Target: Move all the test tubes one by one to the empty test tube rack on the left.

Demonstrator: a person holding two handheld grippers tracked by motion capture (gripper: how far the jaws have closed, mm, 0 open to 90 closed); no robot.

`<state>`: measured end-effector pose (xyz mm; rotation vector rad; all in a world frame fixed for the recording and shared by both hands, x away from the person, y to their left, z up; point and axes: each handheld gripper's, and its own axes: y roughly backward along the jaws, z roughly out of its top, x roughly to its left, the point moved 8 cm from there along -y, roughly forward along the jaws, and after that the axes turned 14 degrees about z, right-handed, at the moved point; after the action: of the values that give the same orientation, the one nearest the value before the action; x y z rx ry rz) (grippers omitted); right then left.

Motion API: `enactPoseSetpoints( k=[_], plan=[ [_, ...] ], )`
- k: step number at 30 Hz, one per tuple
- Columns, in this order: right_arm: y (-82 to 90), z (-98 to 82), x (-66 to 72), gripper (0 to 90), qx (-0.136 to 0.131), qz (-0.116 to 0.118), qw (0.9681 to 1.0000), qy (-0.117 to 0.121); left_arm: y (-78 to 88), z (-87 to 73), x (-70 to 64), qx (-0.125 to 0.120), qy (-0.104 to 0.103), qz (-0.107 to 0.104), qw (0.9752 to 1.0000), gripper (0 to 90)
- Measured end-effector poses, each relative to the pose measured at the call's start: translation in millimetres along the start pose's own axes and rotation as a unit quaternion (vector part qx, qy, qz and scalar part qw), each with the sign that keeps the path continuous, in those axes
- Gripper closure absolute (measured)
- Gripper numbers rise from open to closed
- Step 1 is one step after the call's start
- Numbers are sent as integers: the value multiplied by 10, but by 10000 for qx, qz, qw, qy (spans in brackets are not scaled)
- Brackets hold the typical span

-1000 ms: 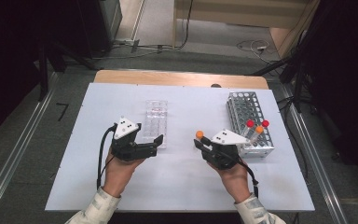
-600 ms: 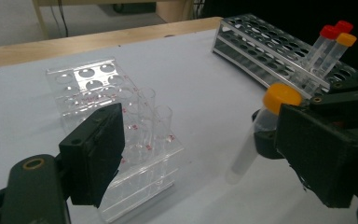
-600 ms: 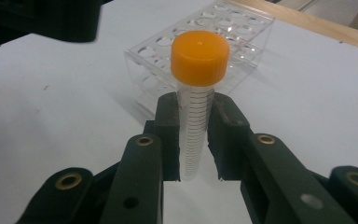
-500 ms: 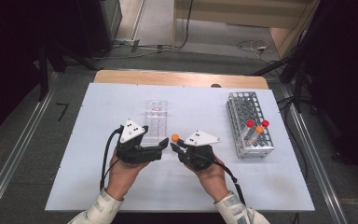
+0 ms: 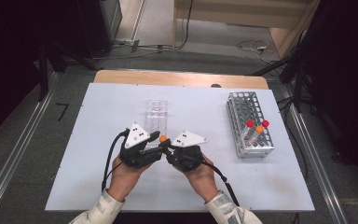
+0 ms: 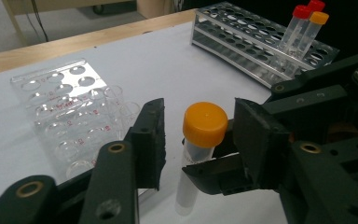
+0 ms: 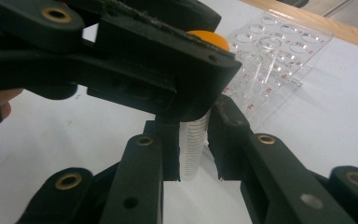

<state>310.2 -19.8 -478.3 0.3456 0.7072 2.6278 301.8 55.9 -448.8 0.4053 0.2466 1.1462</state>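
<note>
**Tube brought to centre, left jaws closing on its cap**

Right hand-held gripper has come in from the metal rack side at the right of the high view to lower centre, where it meets the left hand-held gripper in front of the clear rack. It's clamped on the body of the orange-capped tube; the right gripper view has both jaws pressed against the ribbed clear barrel, tube upright.

Left jaws have just been closing, with the orange cap between them. In the left gripper view there's a visible gap on each side of the cap, so no grip there yet.

My read: this is either a cap twist-off or a hand-over, with right holding the body steady. Left needs to finish closing squarely on the cap before anything turns or lets go.

Three capped tubes stand in the metal rack at right; clear rack looks empty
</note>
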Motion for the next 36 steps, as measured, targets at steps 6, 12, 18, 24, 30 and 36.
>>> enactPoseSetpoints(
  k=[6, 12, 18, 24, 30, 36],
  plan=[
    [-1, 2, 5, 722, -3, 12, 10000, -9, -7, -10, -4, -23, -37, 31, 10000, 668],
    [-10, -3, 4, 721, 3, 6, 10000, -38, -8, -14, -7, -13, -47, 36, 10000, 698],
    [15, 0, 4, 636, -51, 46, 10000, -38, -2, -13, 0, -16, -38, 37, 10000, 703],
    [95, -39, -35, 459, -73, 79, 9999, -72, -2, -14, 36, -10, 19, 80, 10000, 702],
    [272, -153, -126, 325, -89, -86, 9999, -111, 0, -10, 72, 7, 74, 107, 9999, 703],
    [570, -307, -241, 312, -125, -238, 9995, -181, 20, 11, 110, 15, 150, 115, 9998, 703]
  ],
)
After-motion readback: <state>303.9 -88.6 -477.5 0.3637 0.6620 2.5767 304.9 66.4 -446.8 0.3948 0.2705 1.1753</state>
